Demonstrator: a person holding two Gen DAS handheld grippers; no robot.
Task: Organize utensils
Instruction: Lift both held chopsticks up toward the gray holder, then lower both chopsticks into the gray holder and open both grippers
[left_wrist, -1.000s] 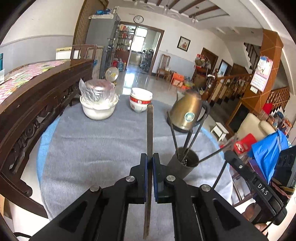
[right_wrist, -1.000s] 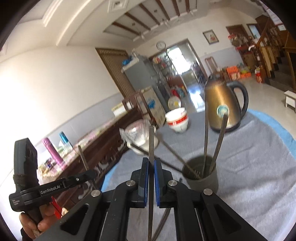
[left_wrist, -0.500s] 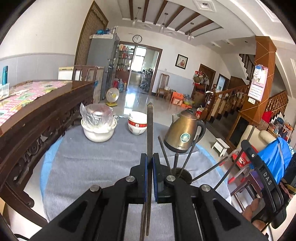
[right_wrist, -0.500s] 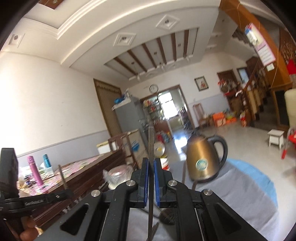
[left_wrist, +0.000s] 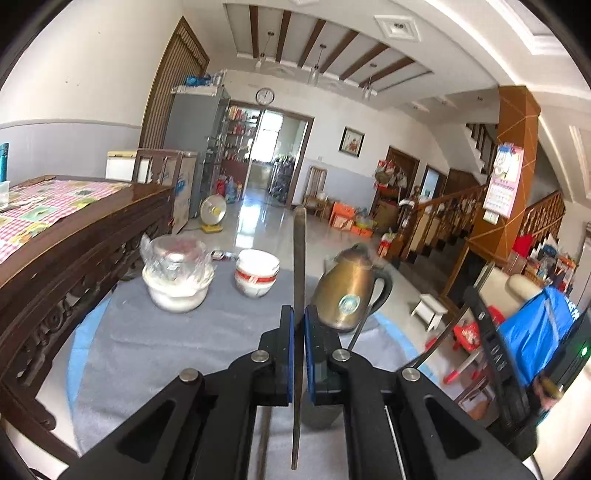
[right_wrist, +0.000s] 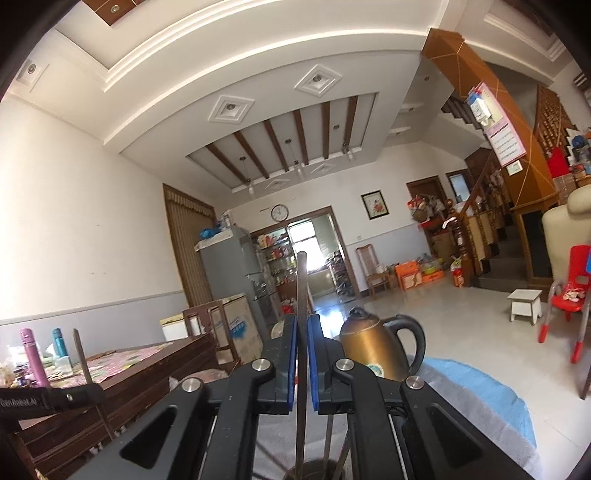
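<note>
Clamping one chopstick (left_wrist: 298, 280) apiece, the left hand-held gripper (left_wrist: 299, 354) and right hand-held gripper (right_wrist: 303, 363) stand fully closed; the holder (right_wrist: 314, 473) sits below. Misaligned lowering could strike its rim; thin sticks may pivot.

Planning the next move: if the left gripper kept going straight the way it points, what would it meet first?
Probably the brass-coloured kettle on the grey-clothed table, just right of the chopstick that the left gripper holds; depth is unclear.

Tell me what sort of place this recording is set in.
Most likely the open living and dining area of a home: a table with stacked bowls and a brass kettle, a wooden staircase on the right, and a fridge near the far doorway.
</note>
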